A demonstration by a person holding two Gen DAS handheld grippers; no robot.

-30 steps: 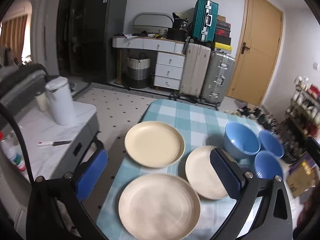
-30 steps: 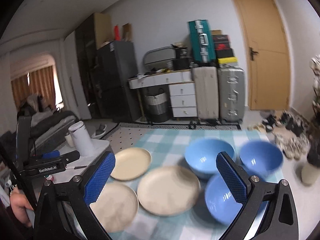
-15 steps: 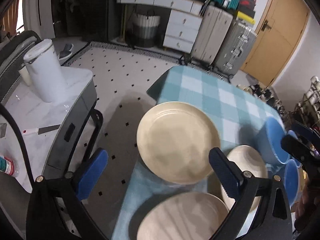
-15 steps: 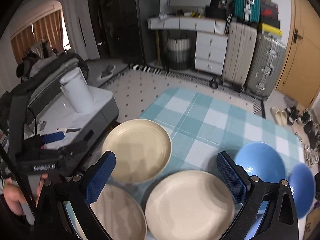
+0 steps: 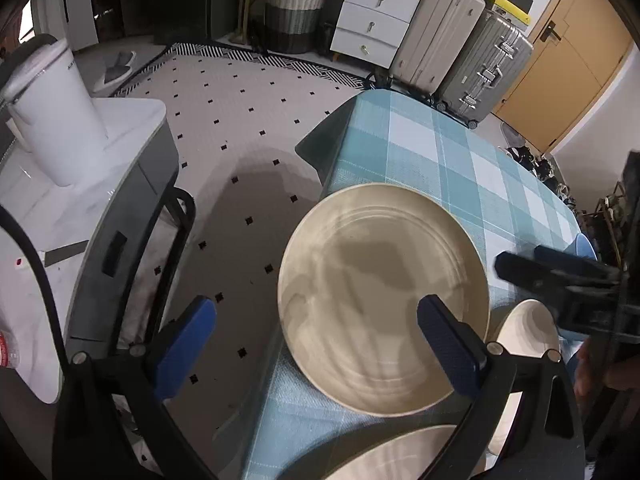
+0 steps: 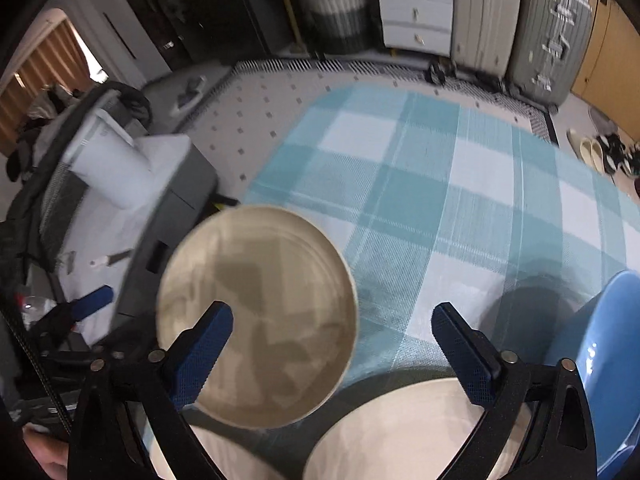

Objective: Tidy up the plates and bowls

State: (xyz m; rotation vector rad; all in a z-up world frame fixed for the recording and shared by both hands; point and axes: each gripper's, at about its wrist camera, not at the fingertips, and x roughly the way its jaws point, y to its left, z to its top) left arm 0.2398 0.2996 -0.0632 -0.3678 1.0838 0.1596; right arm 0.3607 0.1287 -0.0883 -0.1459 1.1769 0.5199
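Observation:
Three cream plates lie on the teal checked tablecloth (image 5: 432,148). The far plate (image 5: 380,292) sits at the table's left edge; it also shows in the right wrist view (image 6: 256,312). My left gripper (image 5: 316,348) is open, its right finger over this plate's near right rim, its left finger past the table edge. My right gripper (image 6: 332,352) is open above the plate's right rim. A second plate (image 6: 400,432) and a third plate (image 5: 404,456) lie nearer. A blue bowl (image 6: 608,360) stands at the right.
A white side table (image 5: 52,216) with a white kettle (image 5: 52,108) stands left of the table, with tiled floor (image 5: 240,136) between. Suitcases (image 5: 480,60), drawers (image 5: 372,20) and a door (image 5: 568,52) stand at the back.
Both grippers have moved forward and down towards the far cream plate, which now fills much more of both views. Both stay open.

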